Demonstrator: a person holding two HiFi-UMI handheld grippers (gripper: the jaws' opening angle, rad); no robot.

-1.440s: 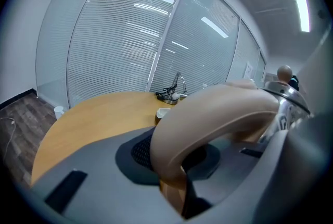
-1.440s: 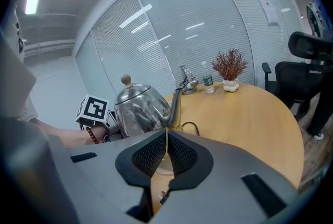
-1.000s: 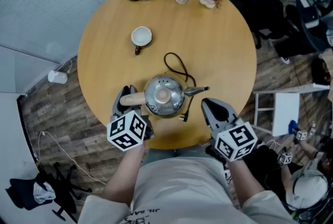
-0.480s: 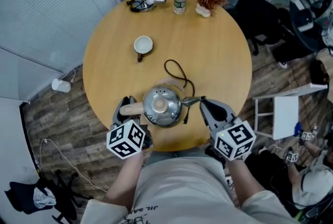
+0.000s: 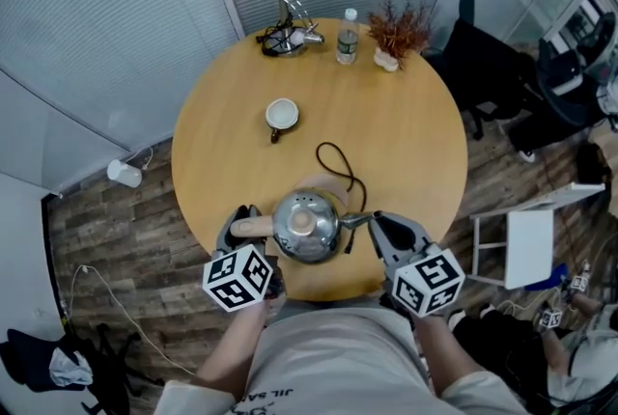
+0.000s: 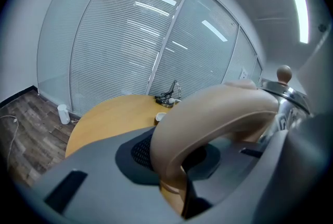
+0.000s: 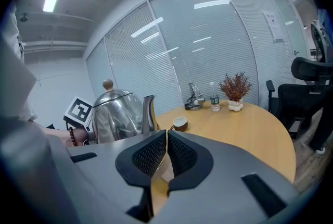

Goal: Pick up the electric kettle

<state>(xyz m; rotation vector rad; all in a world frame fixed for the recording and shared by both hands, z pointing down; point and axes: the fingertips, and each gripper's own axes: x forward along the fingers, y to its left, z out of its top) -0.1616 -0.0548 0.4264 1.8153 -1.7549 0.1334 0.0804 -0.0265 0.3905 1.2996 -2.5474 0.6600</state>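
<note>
Polished steel and a cream handle: the electric kettle (image 5: 305, 226) is at the near edge of the round wooden surface (image 5: 415, 143), directly in front of us. Its handle (image 5: 249, 227) is clenched between the jaws of our left tool (image 5: 243, 220). Our right tool (image 5: 383, 224) is closed on nothing, its pads pressed together just beside the tip of the spout (image 5: 357, 220). Whether the base has cleared the wood we cannot tell.

The lift, we judge, is best made slowly and straight up. The grip sits far out on the handle, so the weight of the body will want to tip the pot toward the spout. A firm clamp and a level wrist should answer that, with the empty right tool close by to steady it if it swings. The black cord (image 5: 338, 167) loops loose behind the kettle and should trail free, not snag.

Against the picture from a second ago, the left tool's hold on the handle looks unchanged. The right tool's tip now stands closer to the spout. The whole surface shows smaller and higher in our head view. The cup (image 5: 282, 114), the bottle (image 5: 348, 37) and the dried plant (image 5: 401, 29) keep their places on it, well apart from the kettle.
</note>
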